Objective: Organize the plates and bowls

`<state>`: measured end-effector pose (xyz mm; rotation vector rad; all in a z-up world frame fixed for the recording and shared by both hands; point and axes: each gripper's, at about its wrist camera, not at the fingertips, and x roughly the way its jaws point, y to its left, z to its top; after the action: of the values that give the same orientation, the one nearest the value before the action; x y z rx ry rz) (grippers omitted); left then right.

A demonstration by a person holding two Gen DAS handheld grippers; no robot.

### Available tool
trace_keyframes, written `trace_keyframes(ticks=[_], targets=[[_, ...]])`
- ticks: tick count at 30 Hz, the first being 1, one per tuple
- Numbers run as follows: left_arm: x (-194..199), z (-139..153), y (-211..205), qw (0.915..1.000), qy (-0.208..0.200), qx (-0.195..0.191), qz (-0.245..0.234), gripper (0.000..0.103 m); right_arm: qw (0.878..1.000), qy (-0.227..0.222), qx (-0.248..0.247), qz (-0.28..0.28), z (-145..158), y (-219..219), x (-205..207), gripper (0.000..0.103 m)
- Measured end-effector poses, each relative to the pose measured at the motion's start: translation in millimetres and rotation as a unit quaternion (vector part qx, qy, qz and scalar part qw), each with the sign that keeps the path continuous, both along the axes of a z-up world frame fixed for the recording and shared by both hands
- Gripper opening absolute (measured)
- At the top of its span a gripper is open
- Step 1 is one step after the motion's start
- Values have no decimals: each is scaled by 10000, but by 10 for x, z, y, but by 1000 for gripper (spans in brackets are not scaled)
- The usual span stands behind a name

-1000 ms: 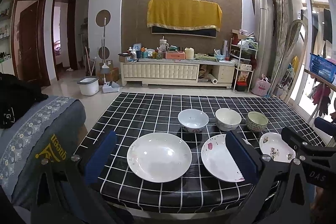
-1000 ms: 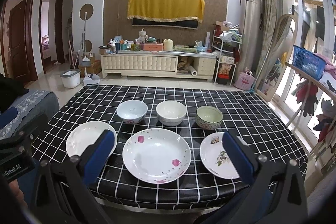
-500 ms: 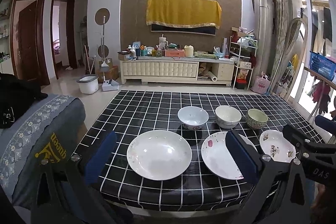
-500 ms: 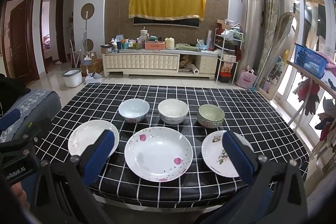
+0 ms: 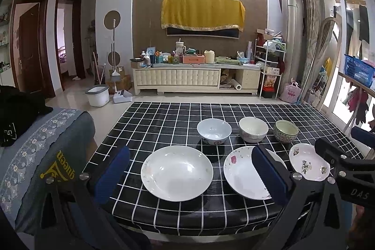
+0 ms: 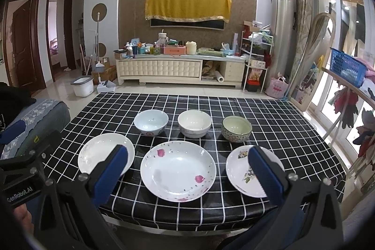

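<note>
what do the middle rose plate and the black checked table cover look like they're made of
Rose plate: likely glazed ceramic or porcelain; glossy white surface, printed pink petals. Melamine can't be ruled out.
Table cover: probably vinyl or oilcloth; shiny, smooth, light glare across the black grid.

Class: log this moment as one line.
left gripper open, empty | right gripper open, empty | plates and bowls unstacked

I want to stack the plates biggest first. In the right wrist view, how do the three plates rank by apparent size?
1. Pink-petal plate, largest.
2. Plain white plate and flower-sprig plate: they look about alike, each partly hidden by a gripper finger, so I won't rank them.
</note>
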<state>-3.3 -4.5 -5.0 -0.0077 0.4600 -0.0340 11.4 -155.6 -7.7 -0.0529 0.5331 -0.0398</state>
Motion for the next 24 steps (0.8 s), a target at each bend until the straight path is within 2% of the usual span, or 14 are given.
trace_keyframes(ticks=[18, 24], targets=[[-57, 46, -76, 9998, -82, 166, -21, 103, 10000, 73, 34, 54, 14, -25, -18, 103], [-17, 34, -61, 9999, -23, 114, -65, 103, 9998, 144, -12, 130, -8, 18, 40, 103]])
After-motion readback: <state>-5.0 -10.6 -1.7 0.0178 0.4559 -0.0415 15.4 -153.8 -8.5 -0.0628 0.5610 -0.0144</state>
